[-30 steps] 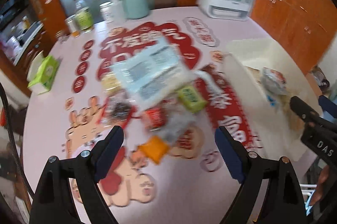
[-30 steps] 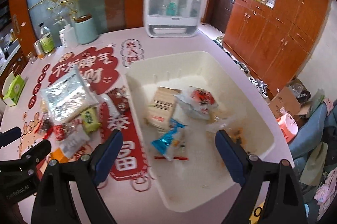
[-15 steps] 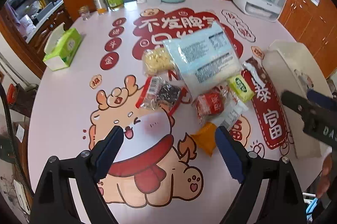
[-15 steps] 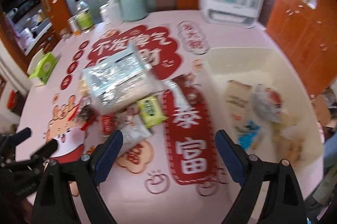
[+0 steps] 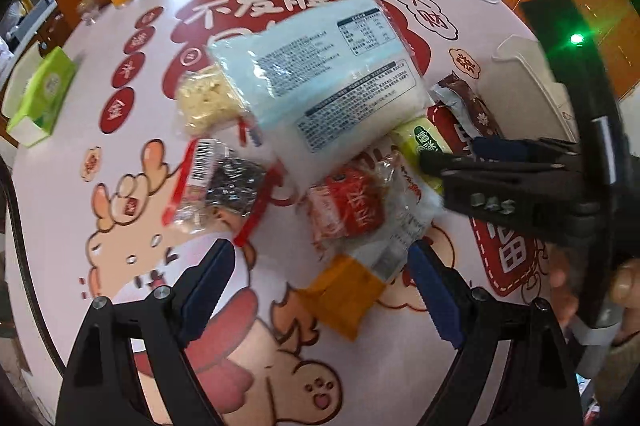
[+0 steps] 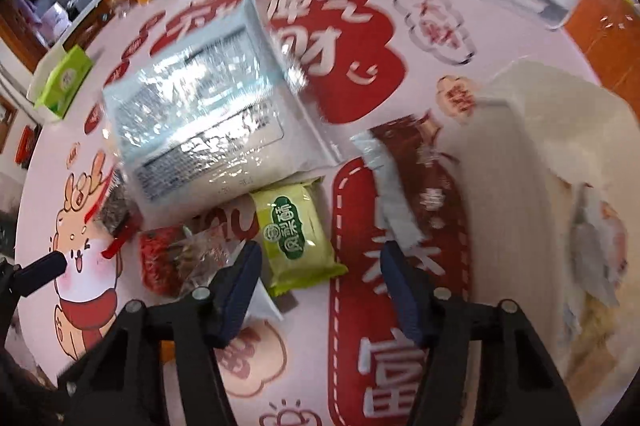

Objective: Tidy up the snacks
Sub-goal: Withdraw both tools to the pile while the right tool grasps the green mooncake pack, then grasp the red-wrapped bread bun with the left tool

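Below, a heap of snacks is spread on the tabletop (image 5: 60, 193) beside a white bin (image 6: 560, 129). The right claw (image 6: 320, 268) is being closed over a green packet (image 6: 296, 230), which lies between its jaws without being pressed. The left claw (image 5: 320, 272) is held wide apart above an orange-ended packet (image 5: 340, 294), gripping nothing. A large pale bag (image 5: 320, 81) is laid across the heap.

Green snack packet (image 6: 298, 232), blue-padded tongs (image 6: 320, 268)
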Demonstrator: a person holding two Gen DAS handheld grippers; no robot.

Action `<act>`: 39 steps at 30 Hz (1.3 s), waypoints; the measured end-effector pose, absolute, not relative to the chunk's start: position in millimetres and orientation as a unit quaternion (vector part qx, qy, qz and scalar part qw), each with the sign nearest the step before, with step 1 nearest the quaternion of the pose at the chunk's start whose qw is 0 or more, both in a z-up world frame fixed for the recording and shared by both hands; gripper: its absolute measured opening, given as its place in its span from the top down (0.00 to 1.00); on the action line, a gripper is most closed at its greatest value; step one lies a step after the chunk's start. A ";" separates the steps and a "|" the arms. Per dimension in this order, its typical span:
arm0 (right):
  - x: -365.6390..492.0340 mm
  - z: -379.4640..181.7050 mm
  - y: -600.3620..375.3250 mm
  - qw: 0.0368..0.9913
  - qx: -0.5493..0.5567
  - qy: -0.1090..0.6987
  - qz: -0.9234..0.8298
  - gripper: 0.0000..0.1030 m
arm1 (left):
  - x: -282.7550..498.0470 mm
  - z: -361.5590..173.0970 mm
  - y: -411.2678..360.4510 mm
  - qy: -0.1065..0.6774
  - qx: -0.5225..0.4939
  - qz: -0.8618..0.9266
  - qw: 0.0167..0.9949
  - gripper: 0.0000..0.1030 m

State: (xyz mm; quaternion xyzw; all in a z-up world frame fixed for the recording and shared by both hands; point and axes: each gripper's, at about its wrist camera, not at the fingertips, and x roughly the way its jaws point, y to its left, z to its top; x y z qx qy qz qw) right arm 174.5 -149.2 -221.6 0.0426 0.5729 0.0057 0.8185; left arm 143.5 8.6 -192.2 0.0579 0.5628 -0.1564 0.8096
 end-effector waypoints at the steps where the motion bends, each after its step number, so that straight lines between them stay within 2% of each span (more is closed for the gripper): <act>1: 177.9 -225.8 -147.8 0.815 0.042 0.577 0.013 0.40 | 146.3 -194.7 7.3 0.567 0.053 -0.155 0.807 0.15; 6: 190.2 -238.6 -136.7 0.813 0.020 0.581 0.036 0.40 | 157.1 -201.1 9.7 0.579 0.027 -0.145 0.802 0.15; 11: 195.4 -235.9 -137.5 0.820 -0.010 0.571 0.028 0.64 | 166.2 -205.9 11.0 0.591 0.000 -0.139 0.795 0.15; 22: 172.4 -235.7 -160.5 0.812 0.013 0.583 0.022 0.64 | 187.6 -232.7 -12.9 0.623 -0.028 -0.110 0.774 0.15; 26: 157.6 -236.1 -165.6 0.808 0.022 0.588 0.024 0.64 | 193.2 -240.1 -10.5 0.627 -0.069 -0.101 0.770 0.32; 29: 146.3 -236.1 -165.7 0.807 0.021 0.590 0.025 0.64 | 191.2 -237.7 -12.8 0.621 -0.067 -0.099 0.774 0.40; 39: 118.5 -228.8 -161.2 0.809 0.031 0.585 0.045 0.64 | 152.3 -211.3 -4.9 0.586 -0.043 -0.095 0.803 0.45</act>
